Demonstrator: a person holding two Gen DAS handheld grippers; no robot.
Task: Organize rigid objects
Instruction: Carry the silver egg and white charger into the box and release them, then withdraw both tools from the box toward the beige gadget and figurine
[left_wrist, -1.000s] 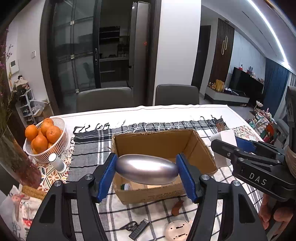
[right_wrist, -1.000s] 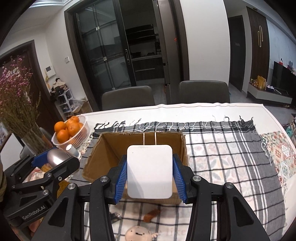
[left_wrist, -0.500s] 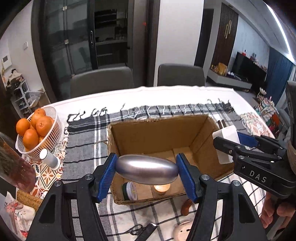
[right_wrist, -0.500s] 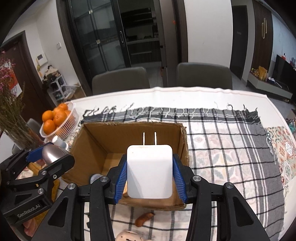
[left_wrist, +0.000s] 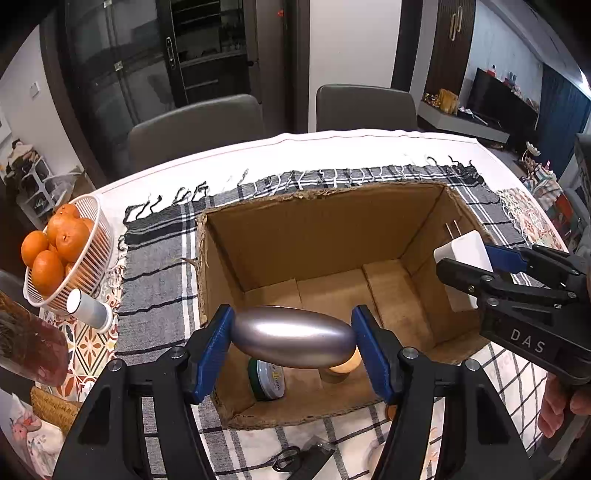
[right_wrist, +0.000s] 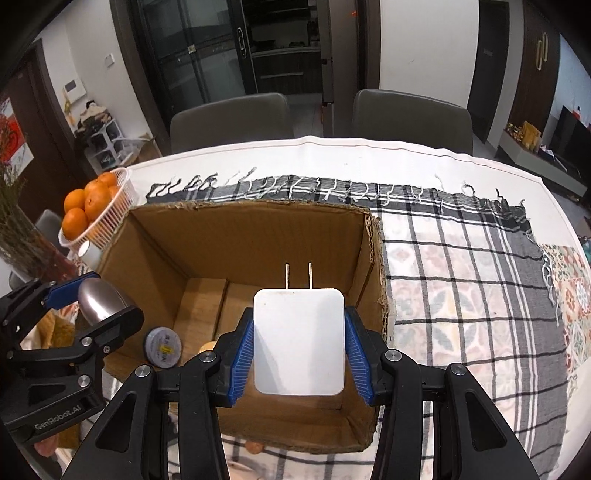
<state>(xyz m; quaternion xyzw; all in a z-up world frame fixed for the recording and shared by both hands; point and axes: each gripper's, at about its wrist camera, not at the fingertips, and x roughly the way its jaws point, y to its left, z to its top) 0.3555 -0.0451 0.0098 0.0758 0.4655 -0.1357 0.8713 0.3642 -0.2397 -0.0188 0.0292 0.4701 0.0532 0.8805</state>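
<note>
My left gripper (left_wrist: 292, 341) is shut on a silver egg-shaped object (left_wrist: 291, 341) and holds it over the near left part of an open cardboard box (left_wrist: 317, 229). My right gripper (right_wrist: 299, 349) is shut on a white plug charger (right_wrist: 299, 343) with its two prongs pointing forward, over the box's (right_wrist: 251, 229) near right side. Inside the box lie a small round tin (left_wrist: 266, 380) and a light wooden piece (left_wrist: 341, 369). The tin (right_wrist: 162, 347) also shows in the right wrist view, as does the left gripper (right_wrist: 88, 299).
A white basket of oranges (left_wrist: 55, 251) and a small white bottle (left_wrist: 88, 308) stand left of the box on a checked cloth (right_wrist: 461, 295). A dark clip-like item (left_wrist: 303, 461) lies in front of the box. Two chairs (right_wrist: 410, 118) stand behind the table.
Both grippers have moved forward and tilted down over the box, each still holding its object. The box's inside, with the tin and wooden piece, has come into view.
</note>
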